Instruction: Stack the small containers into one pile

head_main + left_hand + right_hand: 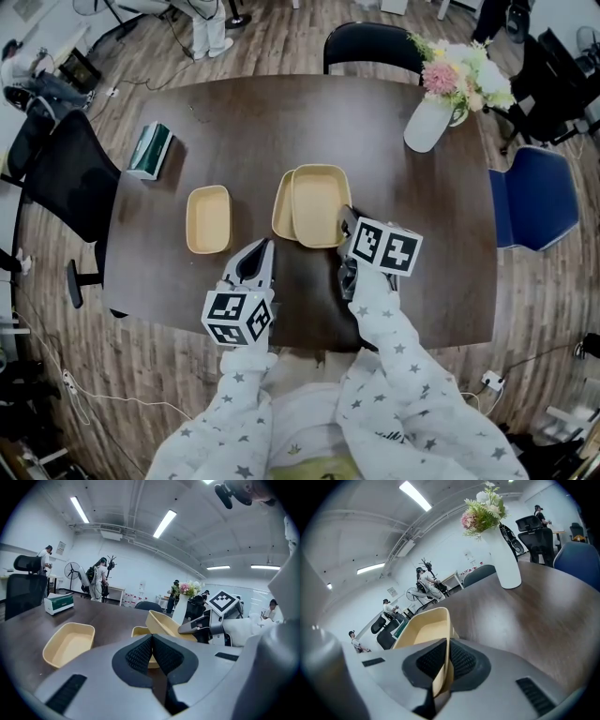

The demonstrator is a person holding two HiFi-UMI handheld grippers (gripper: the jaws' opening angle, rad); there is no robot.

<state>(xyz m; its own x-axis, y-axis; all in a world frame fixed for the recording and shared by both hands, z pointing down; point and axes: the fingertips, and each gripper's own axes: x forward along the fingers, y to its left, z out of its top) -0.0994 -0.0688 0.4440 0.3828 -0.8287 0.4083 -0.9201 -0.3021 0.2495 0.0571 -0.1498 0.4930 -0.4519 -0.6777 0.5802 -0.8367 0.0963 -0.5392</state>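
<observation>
Bench [441, 281]: one. Beige containers: three.
- lone container [208, 218], nine o'clock
- upper container [319, 204], centre
- lower container [282, 208], partly beneath the upper one

White vase [427, 127], two o'clock: one. Green box [150, 150], ten o'clock: one.

Claws: two, left claw [264, 246] and right claw [345, 217].

Chairs: three.
- rear black chair [370, 42]
- side black chair [66, 178]
- blue chair [530, 197]

Bright, even light from ceiling strips [165, 523], strong fisheye warp w/ dark vignette at edges, slight bg blur
</observation>
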